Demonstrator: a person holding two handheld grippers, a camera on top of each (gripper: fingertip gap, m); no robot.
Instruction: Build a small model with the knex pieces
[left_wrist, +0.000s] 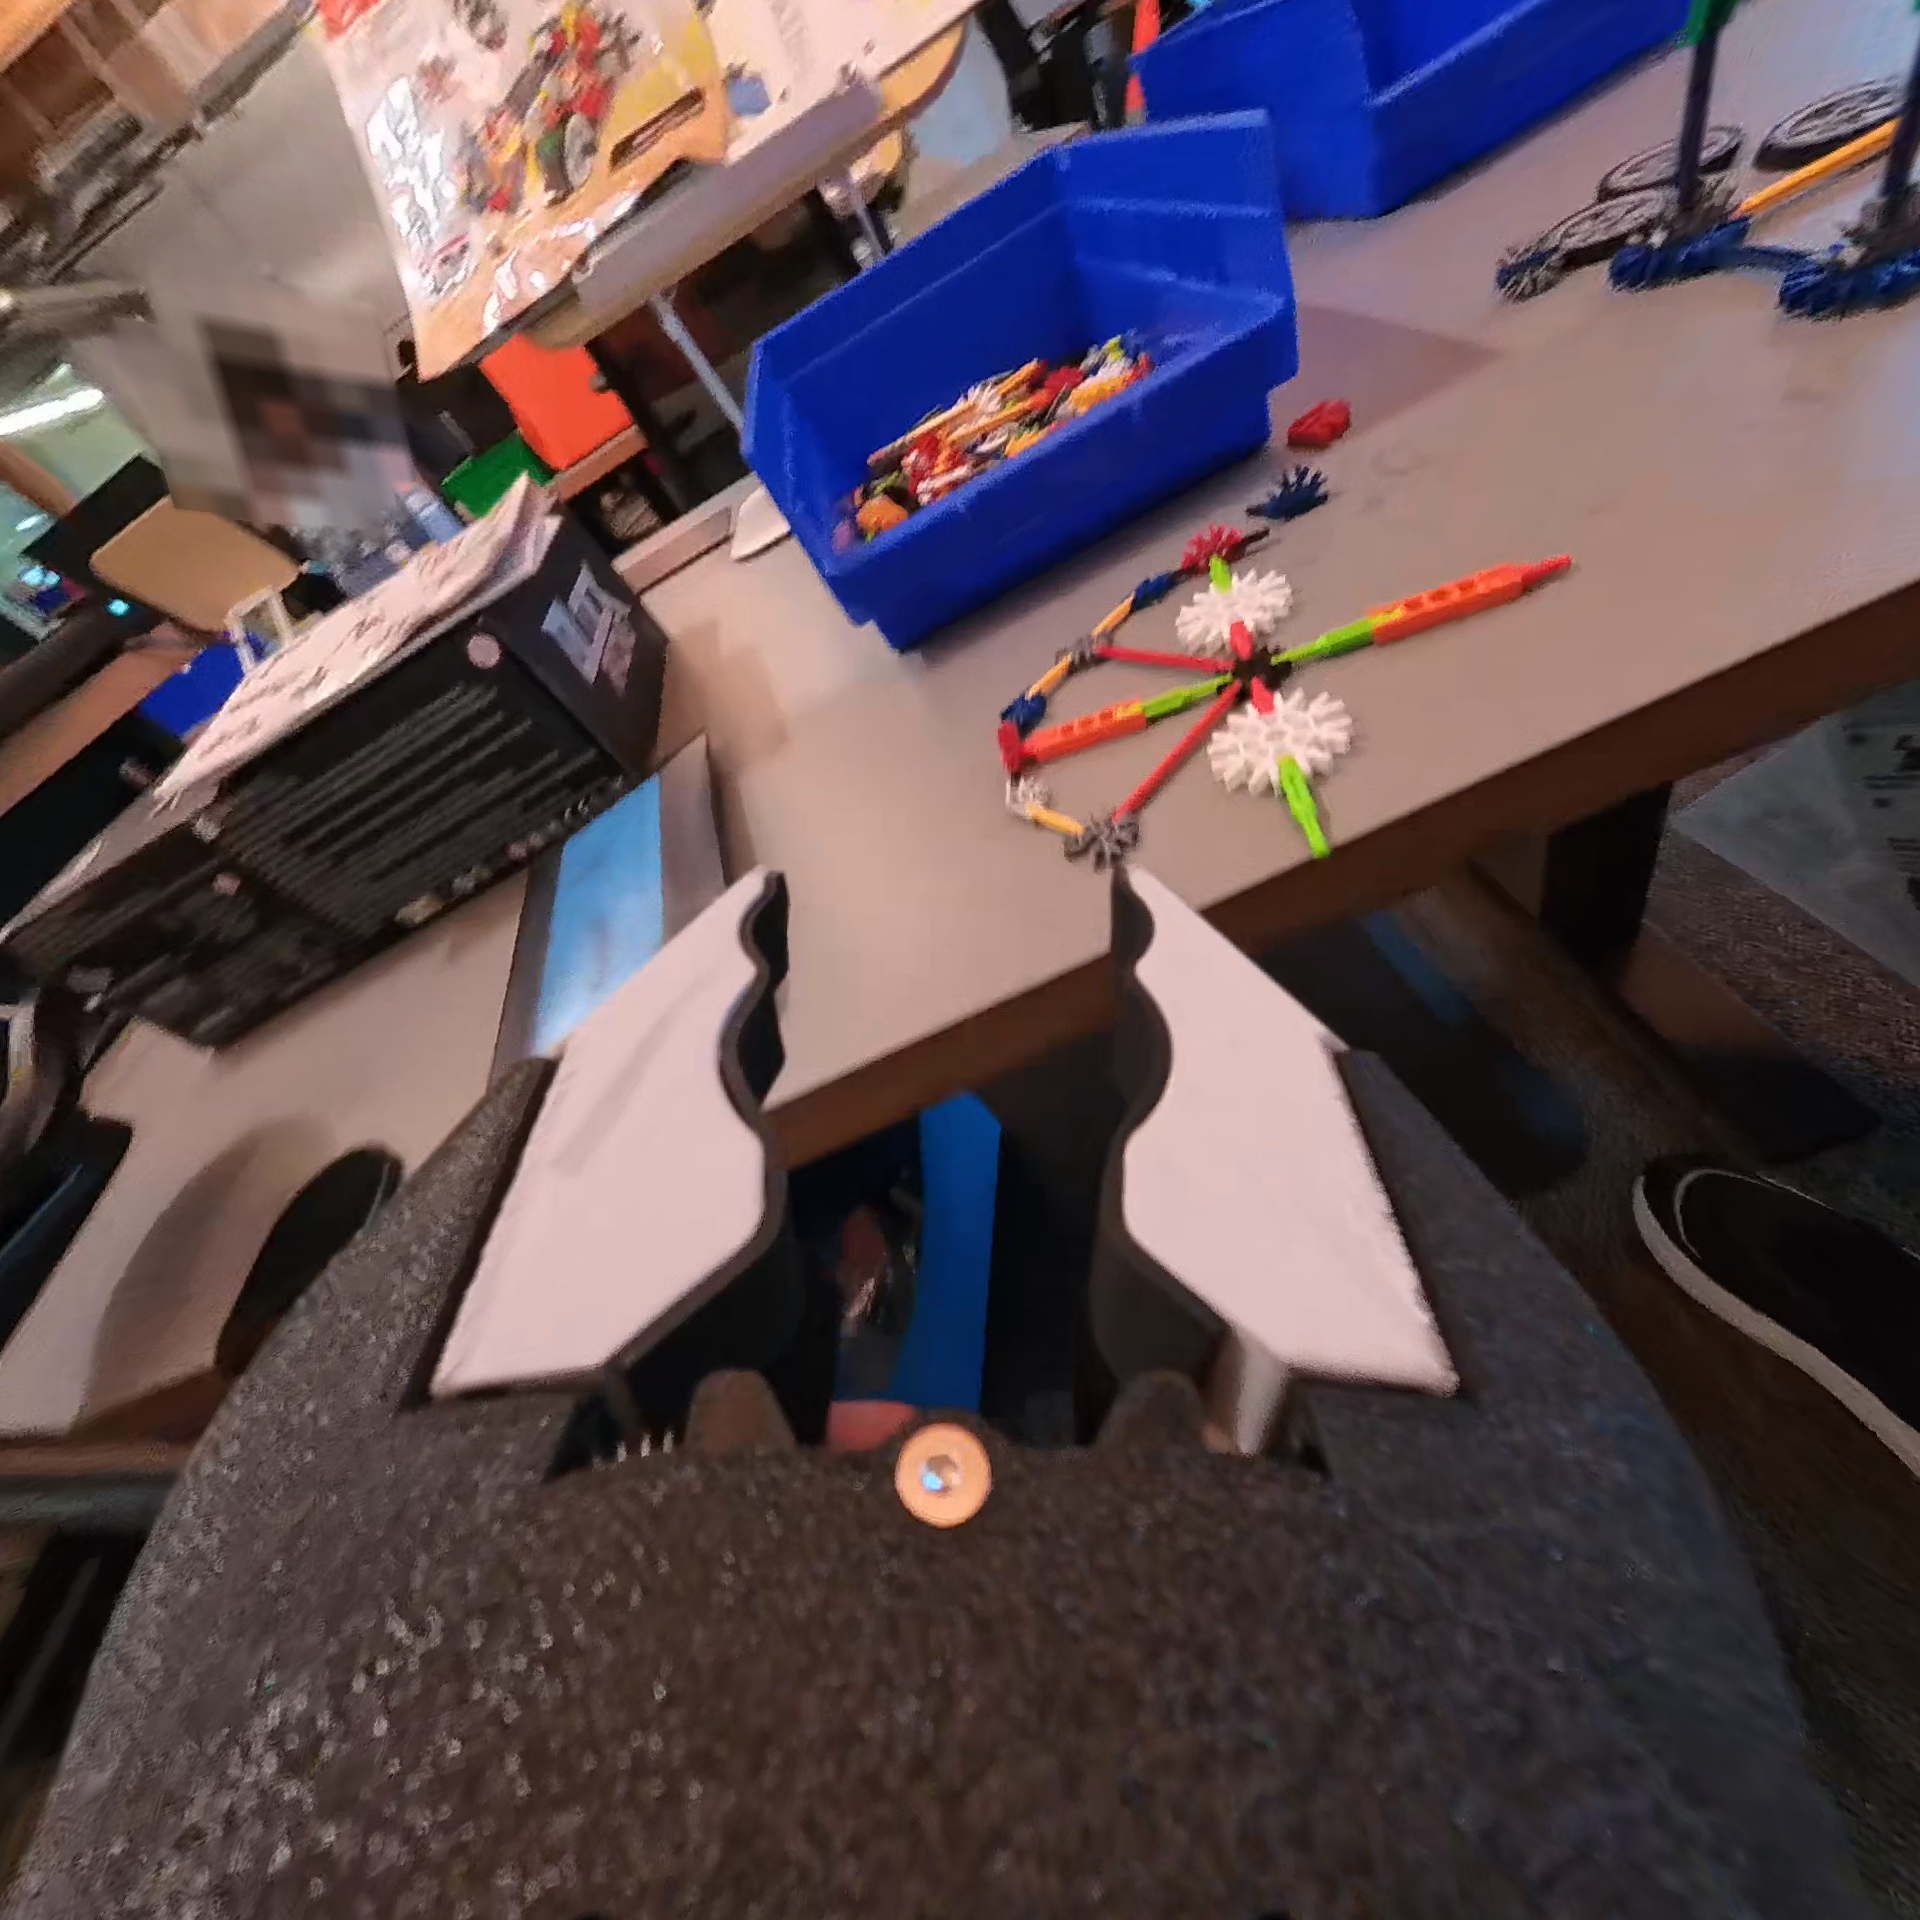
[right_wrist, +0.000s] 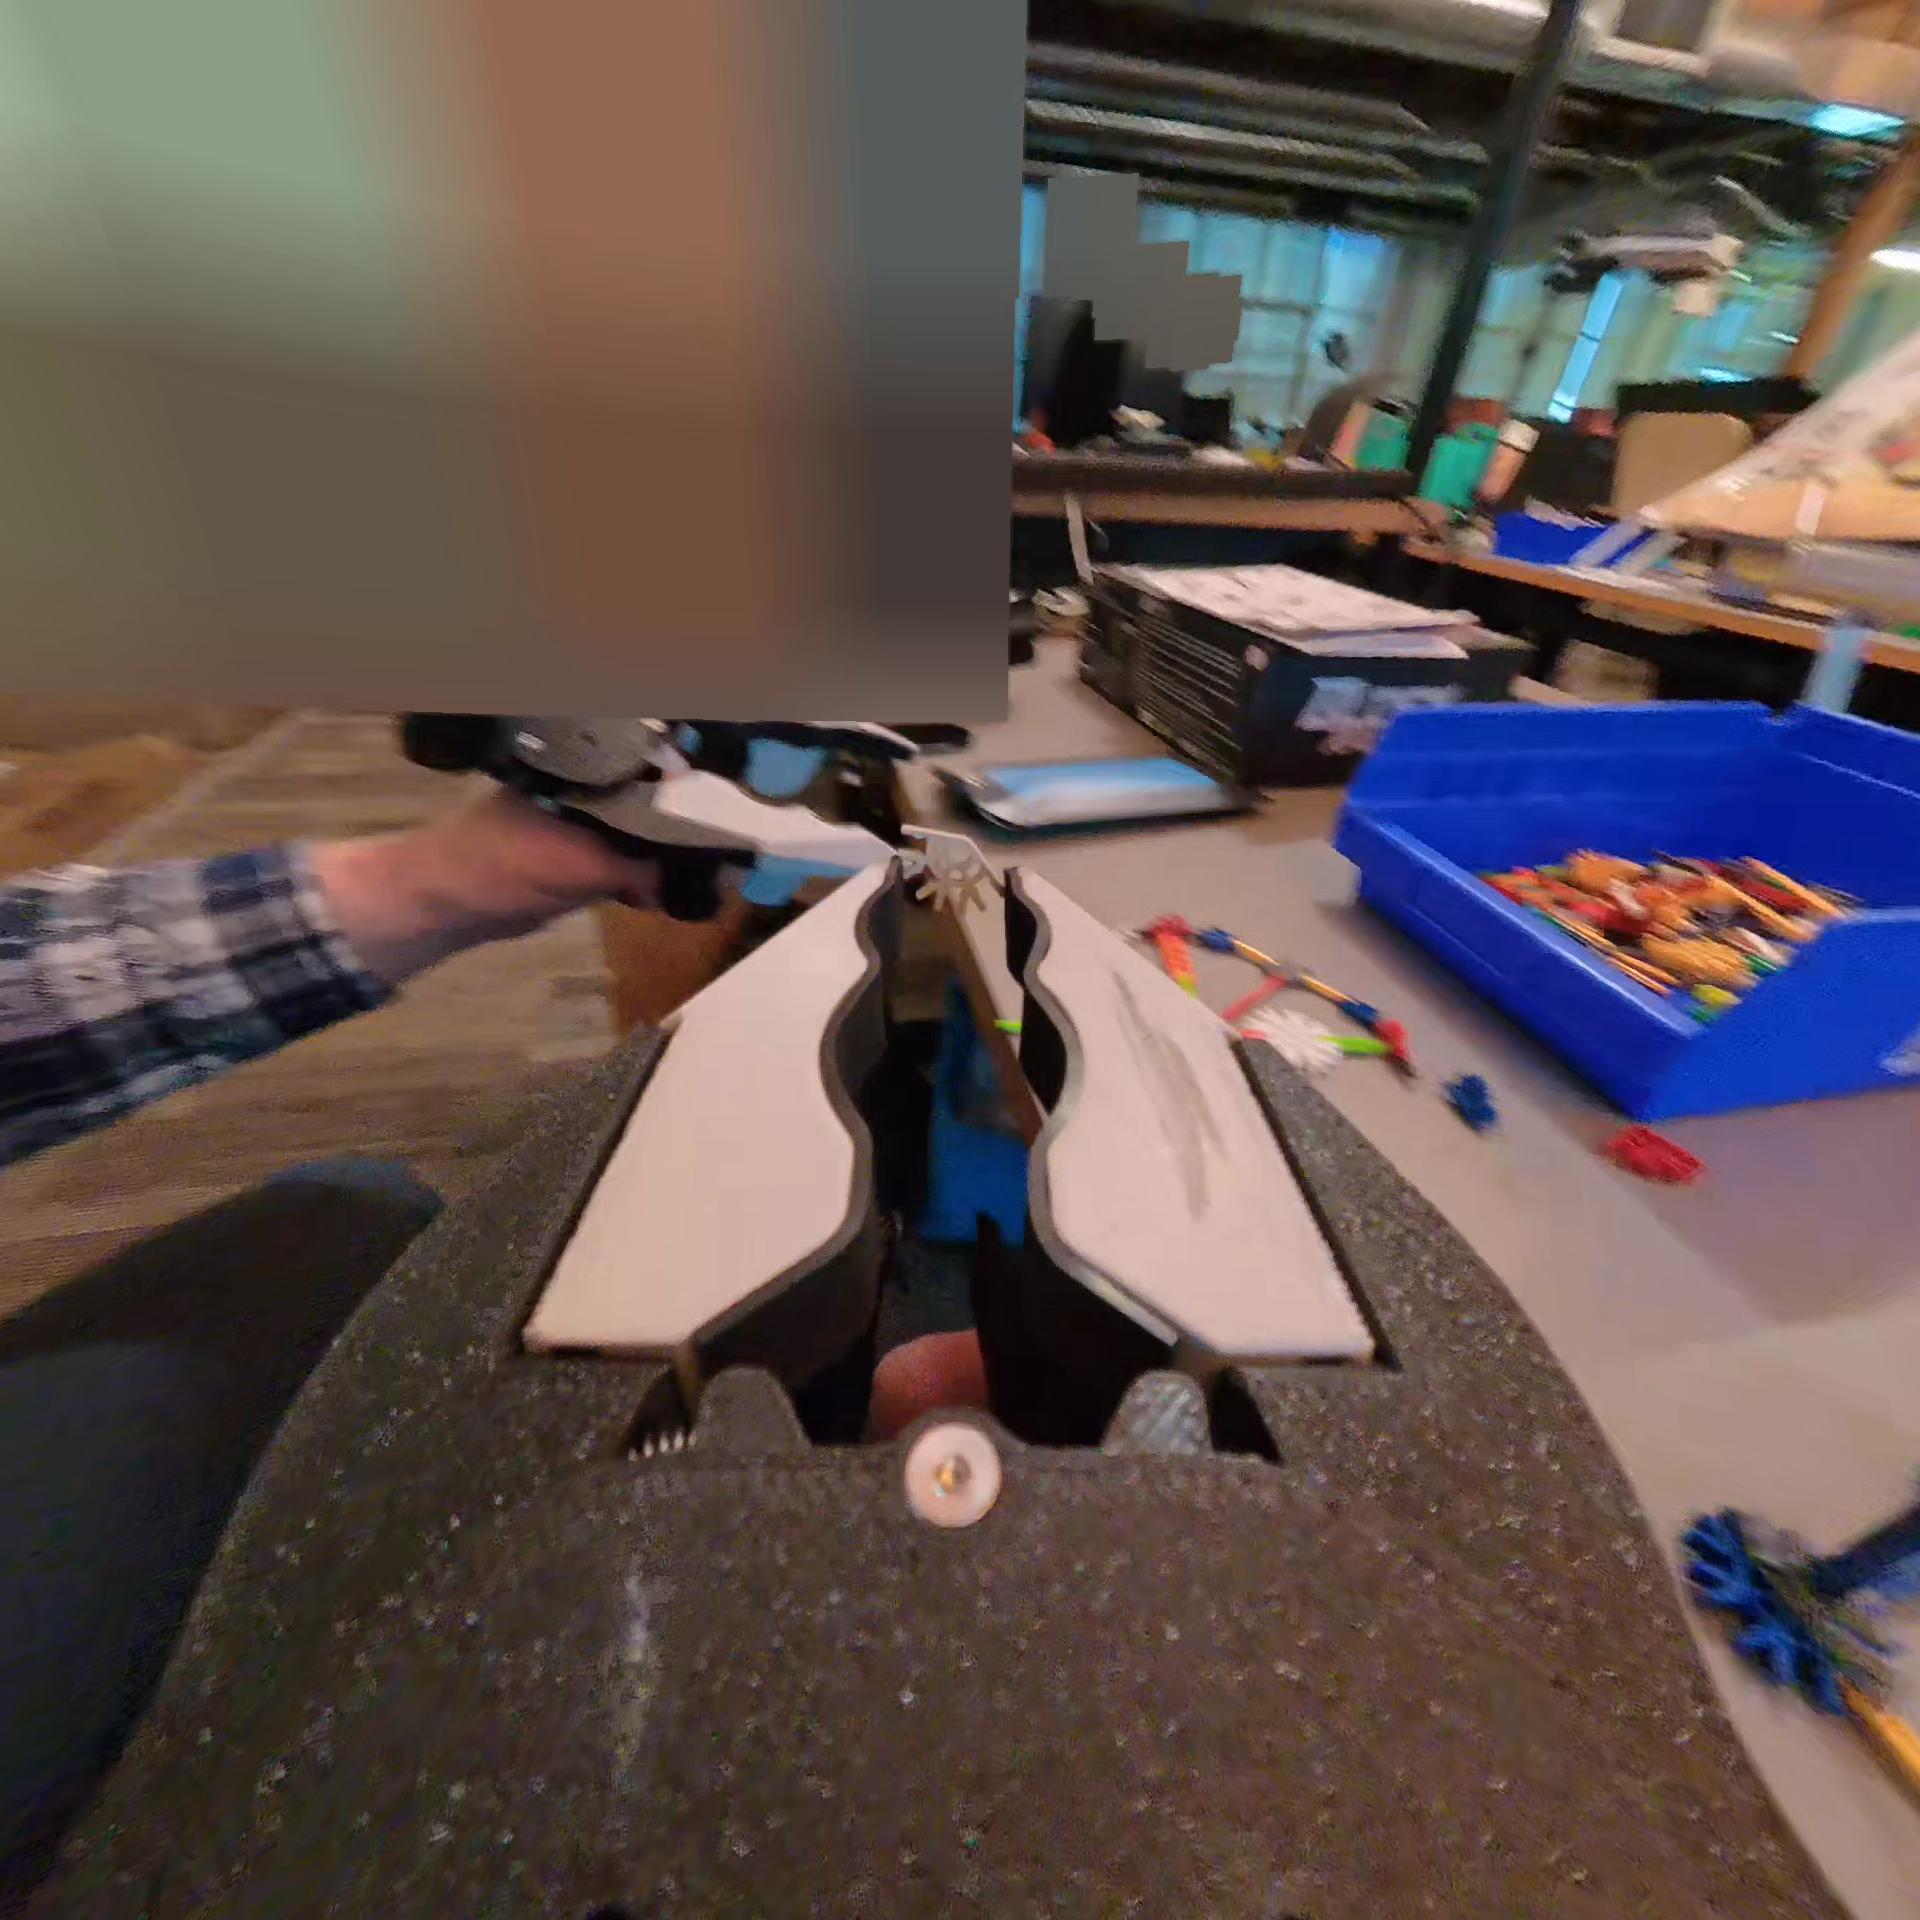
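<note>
My right gripper (right_wrist: 953, 883) is closed to a narrow gap on a dark rod (right_wrist: 1000, 1044) with a grey snowflake connector (right_wrist: 951, 871) at its far end, held above the grey table (right_wrist: 1455, 1299). My left gripper (left_wrist: 945, 894) is open and empty, just off the table's (left_wrist: 914, 935) near edge. Its right fingertip is close to a grey connector (left_wrist: 1101, 836) of a flat rod-and-connector assembly (left_wrist: 1195, 696). That assembly also shows in the right wrist view (right_wrist: 1278, 997). The left gripper (right_wrist: 675, 810) appears there too, in a hand with a plaid sleeve.
A blue bin (left_wrist: 1164, 270) (right_wrist: 1558, 800) holds several coloured pieces. Loose red (left_wrist: 1317, 424) and blue (left_wrist: 1288, 490) pieces lie beside it. A black box (left_wrist: 364, 748), a tablet (left_wrist: 603, 914), a blue-rod model (left_wrist: 1766, 249) and a shoe (left_wrist: 1787, 1278) are nearby.
</note>
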